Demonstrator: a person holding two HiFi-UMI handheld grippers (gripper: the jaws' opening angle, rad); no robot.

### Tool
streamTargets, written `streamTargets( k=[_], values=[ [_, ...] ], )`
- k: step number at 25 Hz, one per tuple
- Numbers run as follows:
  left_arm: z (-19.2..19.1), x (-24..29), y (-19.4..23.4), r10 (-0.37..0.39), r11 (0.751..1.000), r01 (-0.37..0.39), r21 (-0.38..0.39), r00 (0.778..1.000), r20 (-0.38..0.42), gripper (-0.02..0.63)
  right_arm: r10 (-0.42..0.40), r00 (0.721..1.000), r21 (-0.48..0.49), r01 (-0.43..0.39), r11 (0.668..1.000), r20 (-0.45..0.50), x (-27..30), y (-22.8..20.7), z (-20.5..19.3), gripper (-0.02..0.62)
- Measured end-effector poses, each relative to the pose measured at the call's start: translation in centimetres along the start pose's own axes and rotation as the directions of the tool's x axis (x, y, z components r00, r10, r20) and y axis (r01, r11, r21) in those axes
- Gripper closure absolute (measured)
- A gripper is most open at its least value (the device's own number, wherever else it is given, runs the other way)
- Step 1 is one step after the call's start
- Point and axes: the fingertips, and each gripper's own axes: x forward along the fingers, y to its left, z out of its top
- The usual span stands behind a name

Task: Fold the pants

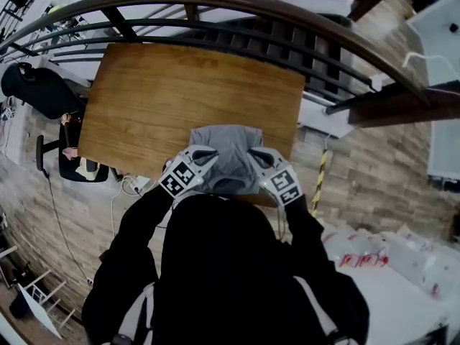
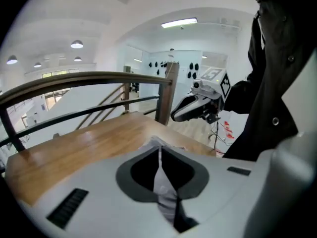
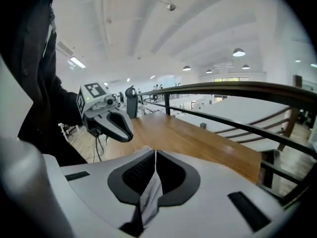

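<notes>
Pants (image 1: 228, 149): grey, bunched in a compact pile at the near edge of the wooden table (image 1: 165, 92), right of centre along that edge, directly in front of the person.

Left gripper (image 1: 207, 155) is on the pile's left near corner and right gripper (image 1: 254, 154) on its right near corner. The two are close together, with the cloth spanning between them. Both marker cubes face up at the head camera.

Left gripper view: jaws closed down to a slit, with a thin fold of grey fabric (image 2: 163, 182) pinched between the pads and trailing down out of the slot. So it's clamped on the pants, not empty. The other gripper shows to the upper right in this view, over the table's edge.

Right gripper view: same picture. Jaws are together with only the cloth's thickness between them, and a strip of grey fabric (image 3: 150, 195) hangs from the pinch (pale side out, slightly twisted). The other gripper shows at the left.

Both point slantwise down toward the tabletop. I cannot tell whether the pinched edge is clear of the wood.

A dark curved railing (image 1: 287, 13) runs behind the table's far side. The person's black jacket (image 1: 215, 264) fills the lower head view.
</notes>
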Motion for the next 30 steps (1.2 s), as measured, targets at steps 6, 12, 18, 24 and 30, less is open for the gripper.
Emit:
streamTargets(
  k=[6,12,18,24,30],
  values=[
    [4.0,-1.2,2.6,0.12,0.991,-0.112,-0.076,0.988,0.099,0.603,-0.126,0.977,0.233,0.084,0.969,0.17,0.1,-2.5,4.5,0.592],
    [8.5,-3.8,5.1,0.249,0.952,-0.198,-0.234,0.944,0.215,0.603,-0.254,0.939,0.308,0.176,0.935,0.232,-0.6,-3.4,9.0,0.592],
    [12.7,-7.3,6.5,0.357,0.92,-0.271,-0.285,0.879,0.316,0.603,-0.348,0.884,0.369,0.225,0.902,0.313,-2.6,-4.1,13.2,0.592],
    [15.4,-9.4,6.9,0.407,0.905,-0.314,-0.287,0.835,0.371,0.603,-0.392,0.847,0.338,0.273,0.901,0.36,-4.3,-3.6,16.3,0.592],
    [17.3,-10.8,7.2,0.424,0.901,-0.323,-0.291,0.801,0.423,0.603,-0.427,0.815,0.342,0.301,0.89,0.391,-5.3,-3.9,18.1,0.592]
  ],
)
